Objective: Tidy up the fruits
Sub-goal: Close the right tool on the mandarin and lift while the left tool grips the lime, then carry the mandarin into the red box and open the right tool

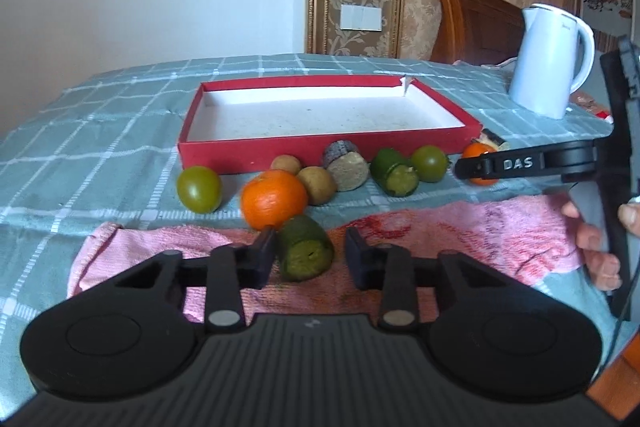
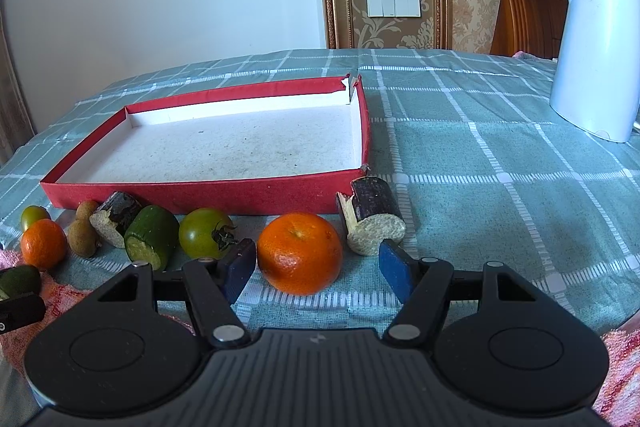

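On the checked desk point(image 2: 480, 155), the left hand-held gripper point(image 1: 310, 247) is gaping around a cucumber piece point(image 1: 306, 253) at lower centre; the right hand-held gripper point(image 2: 318, 267) is gaping around an orange point(image 2: 299, 253), gripping nothing.

Left tongs point(image 1: 310, 251) and right tongs point(image 2: 318, 267) gape (low).

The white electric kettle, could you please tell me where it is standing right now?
The white electric kettle stands upright at the far right on the green checked tablecloth, apart from the shallow red cardboard box.
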Available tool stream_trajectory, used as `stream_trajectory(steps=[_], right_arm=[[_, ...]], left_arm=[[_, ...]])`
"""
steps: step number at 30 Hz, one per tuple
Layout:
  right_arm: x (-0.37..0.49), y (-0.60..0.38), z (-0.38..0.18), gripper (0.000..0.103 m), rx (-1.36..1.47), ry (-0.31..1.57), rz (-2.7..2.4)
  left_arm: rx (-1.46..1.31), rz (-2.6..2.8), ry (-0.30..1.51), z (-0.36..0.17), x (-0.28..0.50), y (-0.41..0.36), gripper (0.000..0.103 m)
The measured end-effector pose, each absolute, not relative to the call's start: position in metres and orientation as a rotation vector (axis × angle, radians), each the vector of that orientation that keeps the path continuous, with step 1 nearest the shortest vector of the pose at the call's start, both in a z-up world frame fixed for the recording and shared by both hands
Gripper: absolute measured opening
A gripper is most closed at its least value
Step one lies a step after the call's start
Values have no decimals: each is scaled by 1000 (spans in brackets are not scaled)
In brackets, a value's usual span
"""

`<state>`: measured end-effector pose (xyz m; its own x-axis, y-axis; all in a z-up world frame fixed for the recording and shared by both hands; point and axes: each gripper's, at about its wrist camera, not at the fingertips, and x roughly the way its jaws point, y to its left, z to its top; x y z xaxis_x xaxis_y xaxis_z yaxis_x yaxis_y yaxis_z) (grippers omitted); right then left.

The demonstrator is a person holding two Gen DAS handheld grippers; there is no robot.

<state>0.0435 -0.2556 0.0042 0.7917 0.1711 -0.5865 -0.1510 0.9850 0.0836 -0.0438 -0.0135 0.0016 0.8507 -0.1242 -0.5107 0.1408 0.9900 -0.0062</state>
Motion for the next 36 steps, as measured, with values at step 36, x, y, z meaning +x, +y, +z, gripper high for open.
stream_trajectory(steps=[36], right_arm=[[42,-253,49,43,30,462,256]], left_arm=[[-126,-204,479,8,-58,10,27]])
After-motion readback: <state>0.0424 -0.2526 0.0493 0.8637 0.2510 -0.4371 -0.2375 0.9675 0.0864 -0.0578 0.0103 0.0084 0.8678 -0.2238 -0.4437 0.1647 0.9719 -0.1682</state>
